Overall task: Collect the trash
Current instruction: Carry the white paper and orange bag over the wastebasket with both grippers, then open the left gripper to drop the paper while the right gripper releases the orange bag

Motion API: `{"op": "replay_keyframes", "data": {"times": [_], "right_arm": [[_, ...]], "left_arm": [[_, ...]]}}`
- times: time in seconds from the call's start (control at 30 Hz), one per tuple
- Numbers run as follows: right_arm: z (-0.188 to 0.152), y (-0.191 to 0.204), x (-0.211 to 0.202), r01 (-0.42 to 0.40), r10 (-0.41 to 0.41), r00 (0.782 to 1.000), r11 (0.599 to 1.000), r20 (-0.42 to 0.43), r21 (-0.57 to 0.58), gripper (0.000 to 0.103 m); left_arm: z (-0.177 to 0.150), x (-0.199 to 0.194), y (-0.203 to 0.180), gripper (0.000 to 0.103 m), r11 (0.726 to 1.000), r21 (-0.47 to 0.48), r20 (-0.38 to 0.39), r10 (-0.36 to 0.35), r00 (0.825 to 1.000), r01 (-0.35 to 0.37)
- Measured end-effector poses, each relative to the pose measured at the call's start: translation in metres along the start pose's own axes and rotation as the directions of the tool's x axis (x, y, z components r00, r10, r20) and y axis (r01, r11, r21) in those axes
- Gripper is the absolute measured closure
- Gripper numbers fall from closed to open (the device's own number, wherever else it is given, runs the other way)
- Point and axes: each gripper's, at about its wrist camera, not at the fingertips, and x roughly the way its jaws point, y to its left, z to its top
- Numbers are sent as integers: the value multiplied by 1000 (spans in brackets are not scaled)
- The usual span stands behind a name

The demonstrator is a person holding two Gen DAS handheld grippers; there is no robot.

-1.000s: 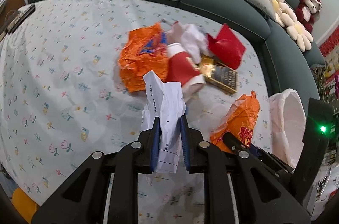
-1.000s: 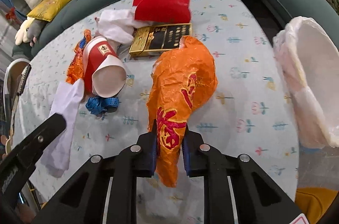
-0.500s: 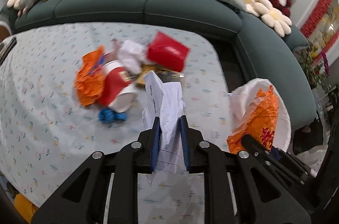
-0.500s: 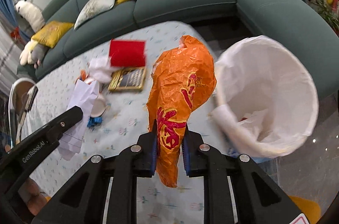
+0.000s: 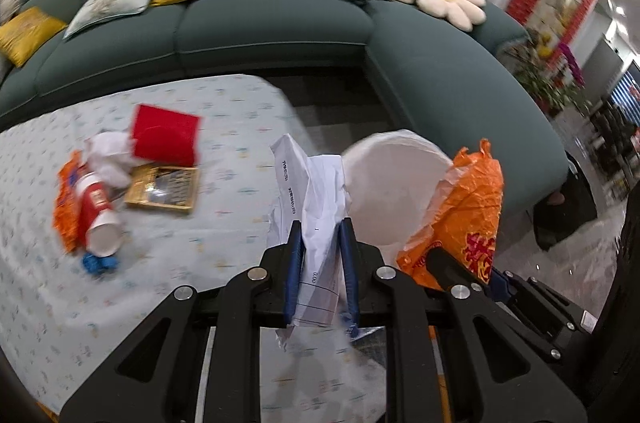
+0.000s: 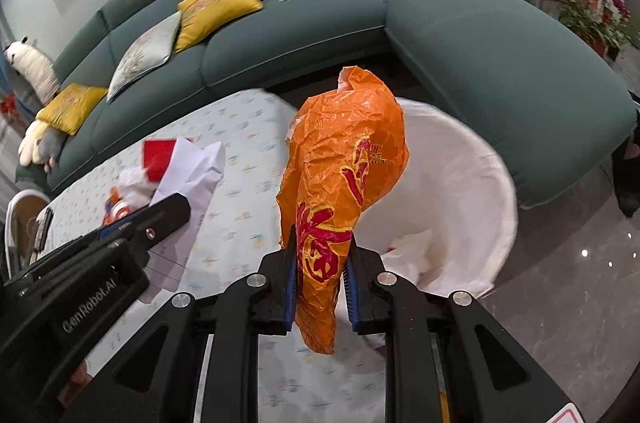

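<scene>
My left gripper is shut on a crumpled white paper with printed text, held above the table's right end. My right gripper is shut on an orange plastic bag with red characters, hanging in front of the white-lined trash bin that stands on the floor beside the table. In the left wrist view the bin sits just beyond the paper, with the orange bag to its right. In the right wrist view the left gripper and its paper are at the left.
On the floral tablecloth lie a red cup, an orange wrapper, white tissue, a red packet, a gold-framed box and a blue scrap. A dark green sofa with cushions curves behind.
Both grippers have swung right and risen, carrying the paper and the orange bag away from the trash pile to the bin beside the table. Their grips are unchanged.
</scene>
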Motion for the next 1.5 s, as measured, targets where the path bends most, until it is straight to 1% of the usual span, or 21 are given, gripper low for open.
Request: {"op": "replay_keyframes", "data": {"times": [0.1, 0.27, 0.43, 0.63, 0.77, 0.8, 0.83, 0.93, 1.4, 1.5], "right_arm": [[4, -18, -1, 17, -17, 1000, 1000, 11, 22, 84], [9, -50, -1, 47, -49, 999, 997, 20, 59, 84], [16, -71, 3, 69, -71, 997, 994, 25, 82, 84], [20, -84, 7, 75, -77, 997, 993, 25, 94, 84], [20, -83, 13, 78, -80, 997, 992, 15, 94, 84], [20, -83, 13, 78, -80, 997, 992, 14, 95, 84], [20, -83, 15, 79, -81, 997, 992, 11, 94, 84], [21, -81, 18, 82, -83, 997, 992, 7, 92, 83], [26, -72, 25, 78, -78, 997, 995, -2, 63, 79], [27, -69, 26, 78, -78, 997, 995, -2, 58, 79]], "left_arm": [[3, 13, -22, 85, 999, 24, -14, -32, 999, 32], [5, 33, -51, 84, 997, 62, -35, -53, 998, 56], [6, 50, -66, 84, 995, 72, -67, -71, 995, 75], [7, 63, -76, 82, 993, 84, -89, -75, 993, 83], [7, 68, -77, 80, 994, 83, -90, -65, 994, 72], [8, 68, -76, 77, 994, 81, -89, -61, 994, 69], [8, 68, -75, 70, 995, 79, -86, -56, 995, 63], [10, 68, -72, 63, 996, 69, -77, -52, 996, 58], [15, 64, -49, 63, 999, 37, -63, -31, 998, 33], [16, 63, -44, 59, 999, 29, -59, -20, 998, 22]]}}
